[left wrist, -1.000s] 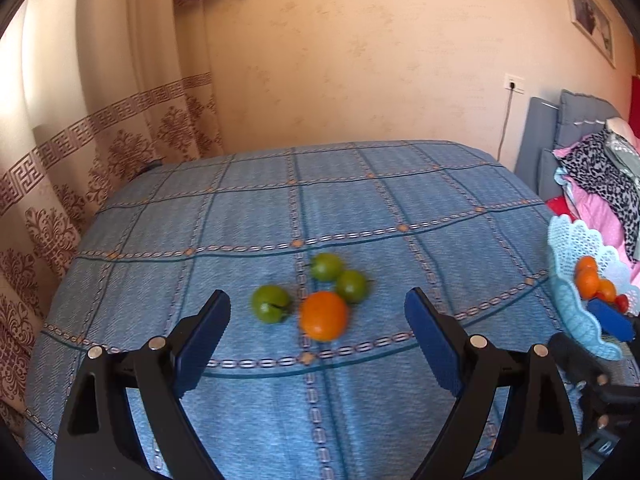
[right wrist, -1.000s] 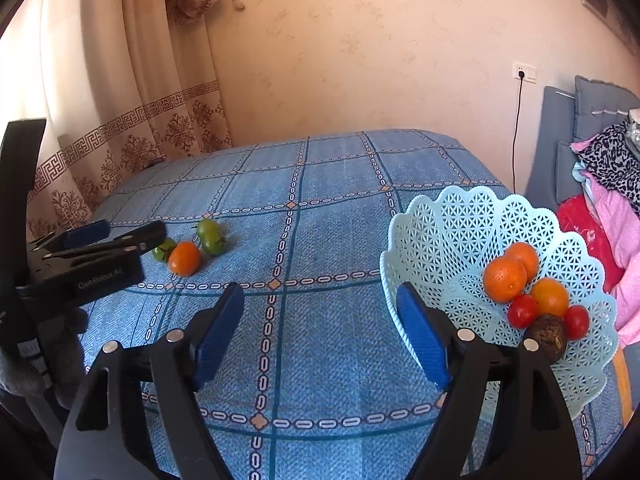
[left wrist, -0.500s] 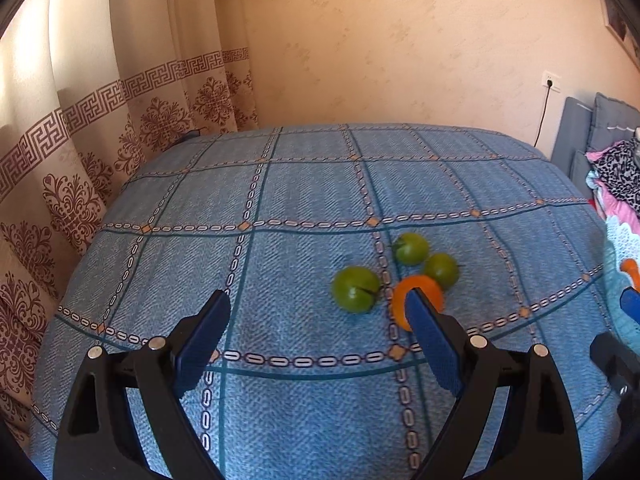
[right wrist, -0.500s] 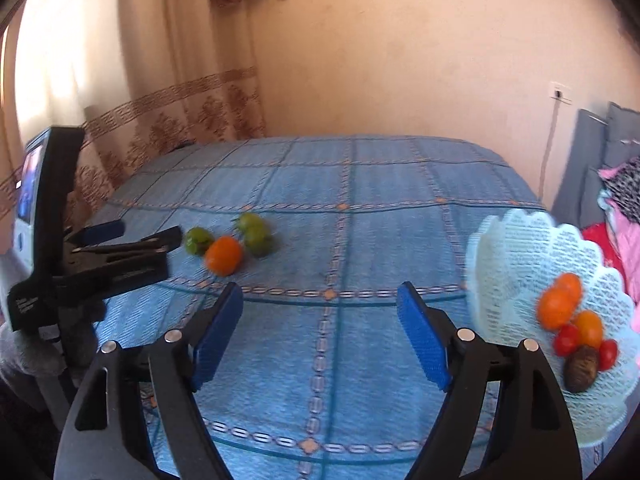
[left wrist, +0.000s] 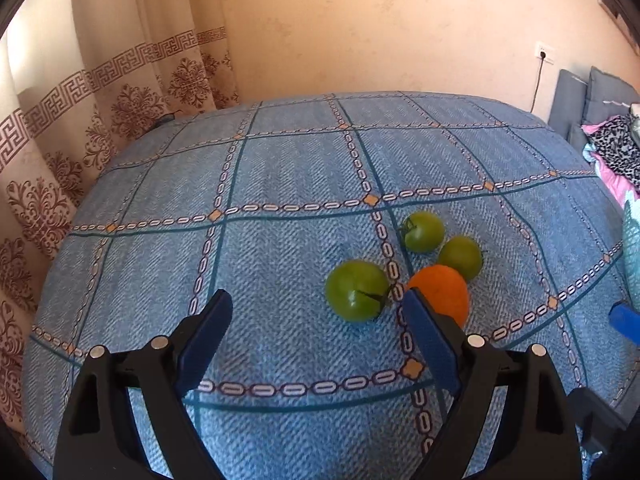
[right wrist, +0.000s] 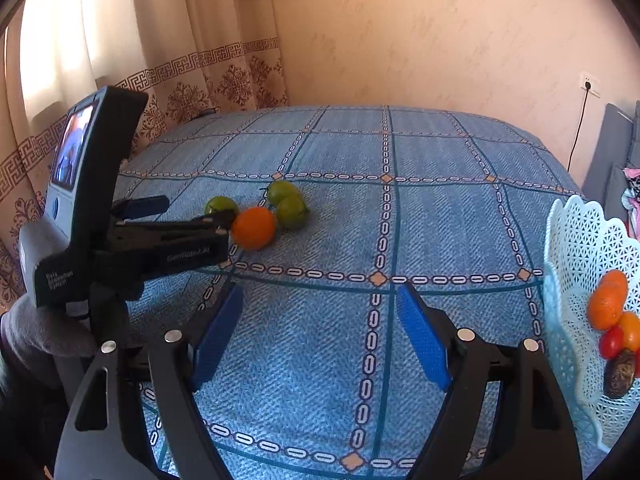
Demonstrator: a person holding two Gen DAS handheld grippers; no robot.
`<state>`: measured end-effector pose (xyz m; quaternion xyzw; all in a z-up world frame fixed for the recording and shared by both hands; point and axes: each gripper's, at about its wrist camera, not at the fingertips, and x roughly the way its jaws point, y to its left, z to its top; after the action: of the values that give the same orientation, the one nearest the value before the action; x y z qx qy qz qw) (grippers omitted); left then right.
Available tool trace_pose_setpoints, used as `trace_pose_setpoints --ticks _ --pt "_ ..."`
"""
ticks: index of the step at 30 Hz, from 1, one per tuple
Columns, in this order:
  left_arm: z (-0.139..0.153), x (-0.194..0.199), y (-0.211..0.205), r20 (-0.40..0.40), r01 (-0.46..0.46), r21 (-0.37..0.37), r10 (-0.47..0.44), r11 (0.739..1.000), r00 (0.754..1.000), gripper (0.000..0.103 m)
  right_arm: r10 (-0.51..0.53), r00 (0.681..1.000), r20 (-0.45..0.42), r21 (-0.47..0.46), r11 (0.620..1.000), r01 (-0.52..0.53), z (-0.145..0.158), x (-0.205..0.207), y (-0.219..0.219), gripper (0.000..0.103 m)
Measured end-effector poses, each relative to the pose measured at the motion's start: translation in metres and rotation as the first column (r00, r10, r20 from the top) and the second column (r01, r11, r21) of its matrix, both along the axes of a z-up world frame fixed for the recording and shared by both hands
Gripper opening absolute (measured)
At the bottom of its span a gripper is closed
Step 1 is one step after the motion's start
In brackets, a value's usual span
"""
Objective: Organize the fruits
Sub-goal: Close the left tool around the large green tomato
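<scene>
Your left gripper point(left wrist: 316, 312) has its jaws spread wide with nothing between them, held low over the bed point(left wrist: 280, 168) and aimed at the loose fruit. Its right blue pad point(left wrist: 430, 344) covers the near edge of the orange point(left wrist: 444, 290); whether it touches the fruit cannot be told from the left wrist view. The large green tomato point(left wrist: 356, 290) lies just ahead of the gap, nearer that right pad than the left one. From the right wrist view the same gripper point(right wrist: 192, 216) reaches in from the left edge of the bed, its tips level with the large green tomato point(right wrist: 220, 204) and the orange point(right wrist: 254, 227).

Your right gripper point(right wrist: 320, 320) is likewise released, jaws wide apart, hovering over bare bedspread near the front edge, well apart from the fruit cluster.

The cluster sits toward the middle of the bed: the orange is smooth and bright, and the large green tomato is glossy with a dark stem. Two smaller green tomatoes point(left wrist: 424, 231) point(left wrist: 460, 257) lie just behind, close beside each other and the orange.

At the right edge of the bed stands the pale blue lattice basket point(right wrist: 576, 248), tilted, holding oranges point(right wrist: 606, 300), a red tomato point(right wrist: 611, 342) and a dark brown fruit point(right wrist: 620, 374).
</scene>
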<state>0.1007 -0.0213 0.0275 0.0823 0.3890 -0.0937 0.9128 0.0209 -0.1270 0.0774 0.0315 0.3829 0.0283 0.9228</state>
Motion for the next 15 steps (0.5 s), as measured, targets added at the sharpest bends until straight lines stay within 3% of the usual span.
trace_pose_setpoints --ticks 3,10,13,15 --pt "-0.004 0.007 0.001 -0.038 0.018 -0.026 -0.019 0.999 0.999 0.073 0.004 1.0 -0.006 -0.003 1.0 -0.004 -0.002 0.001 0.001 0.081" --pt "-0.007 0.013 0.004 -0.073 0.03 -0.073 -0.036 0.997 0.997 0.064 0.015 1.0 -0.025 -0.001 1.0 -0.015 -0.007 0.009 0.006 0.081" --pt "-0.007 0.012 0.002 -0.067 0.053 -0.077 -0.058 0.996 0.996 0.053 0.026 0.999 -0.037 0.005 1.0 -0.026 -0.009 0.012 0.011 0.081" --pt "-0.006 0.01 0.001 -0.068 0.079 -0.093 -0.086 0.992 0.994 0.039 0.034 0.999 -0.041 0.004 0.999 -0.034 -0.01 0.015 0.013 0.081"
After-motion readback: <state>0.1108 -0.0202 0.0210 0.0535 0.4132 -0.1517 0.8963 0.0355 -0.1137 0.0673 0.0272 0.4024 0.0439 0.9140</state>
